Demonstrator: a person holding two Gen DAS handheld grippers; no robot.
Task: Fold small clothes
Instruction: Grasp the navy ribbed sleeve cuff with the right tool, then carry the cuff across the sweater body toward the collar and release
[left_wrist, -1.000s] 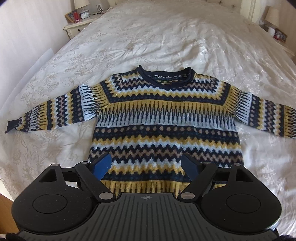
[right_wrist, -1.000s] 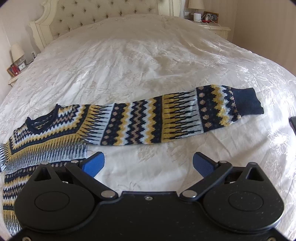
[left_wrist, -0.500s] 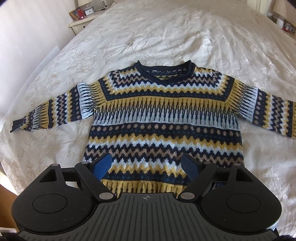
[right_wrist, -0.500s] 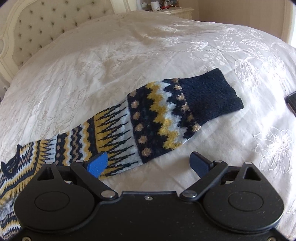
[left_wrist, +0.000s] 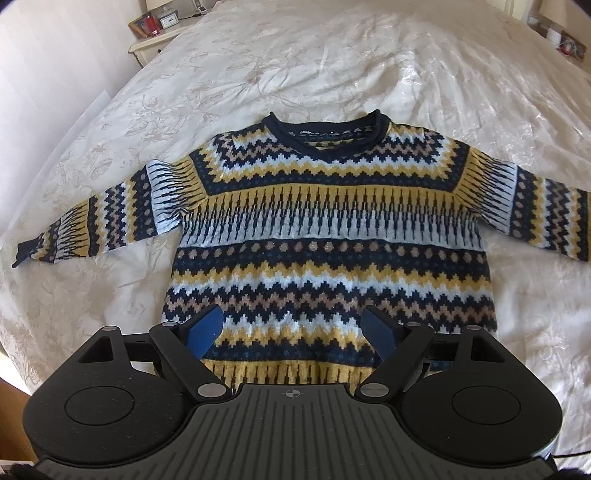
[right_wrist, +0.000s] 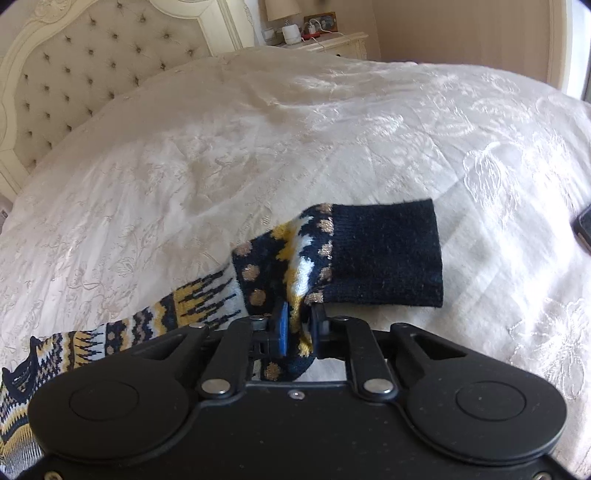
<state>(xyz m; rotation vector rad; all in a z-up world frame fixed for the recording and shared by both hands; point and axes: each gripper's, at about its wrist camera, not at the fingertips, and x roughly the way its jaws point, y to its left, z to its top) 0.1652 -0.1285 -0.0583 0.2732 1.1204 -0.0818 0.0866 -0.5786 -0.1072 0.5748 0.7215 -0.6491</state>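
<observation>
Nearest, the right tongs (right_wrist: 295, 328) were pinched shut on the sweater's right sleeve (right_wrist: 280, 266) just behind its navy cuff (right_wrist: 388, 254), lifting it slightly, it seemed, off the bed (right_wrist: 258, 129). The left tongs (left_wrist: 291, 332) hovered wide and empty above the hem. The patterned sweater (left_wrist: 328, 236) lay flat, face up, collar (left_wrist: 325, 129) pointing toward the headboard (right_wrist: 92, 66), sleeves stretched out sideways. The first fold looked to be starting; next, that sleeve likely needed carrying inward across the chest.
</observation>
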